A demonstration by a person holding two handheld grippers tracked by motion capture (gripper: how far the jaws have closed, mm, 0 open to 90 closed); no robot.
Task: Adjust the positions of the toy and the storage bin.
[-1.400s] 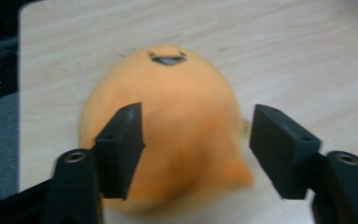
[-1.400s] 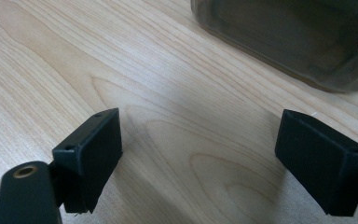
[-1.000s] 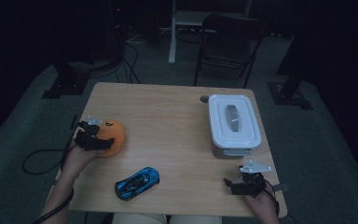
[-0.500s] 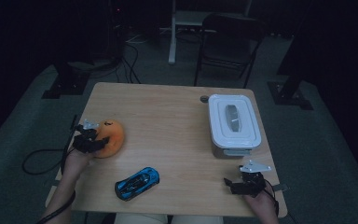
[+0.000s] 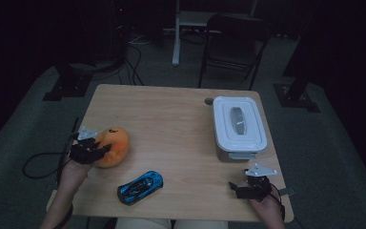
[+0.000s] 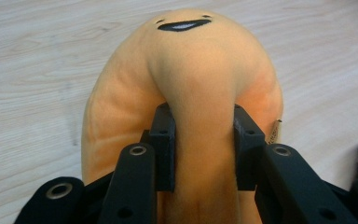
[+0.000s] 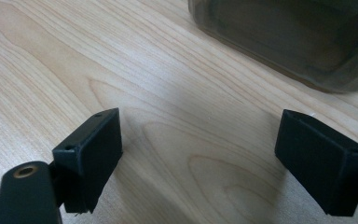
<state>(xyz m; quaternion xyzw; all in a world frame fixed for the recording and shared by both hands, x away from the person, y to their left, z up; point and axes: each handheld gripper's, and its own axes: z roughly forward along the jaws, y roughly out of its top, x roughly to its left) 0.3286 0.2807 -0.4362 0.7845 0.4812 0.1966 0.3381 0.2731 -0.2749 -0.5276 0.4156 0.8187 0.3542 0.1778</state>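
Left tongs [image 6: 204, 140] clamped on orange plush toy [image 6: 186, 79]; right tongs [image 7: 200, 158] wide open, well apart.

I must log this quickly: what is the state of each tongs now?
Left tongs: closed on the orange plush toy.
Right tongs: open, holding nothing.
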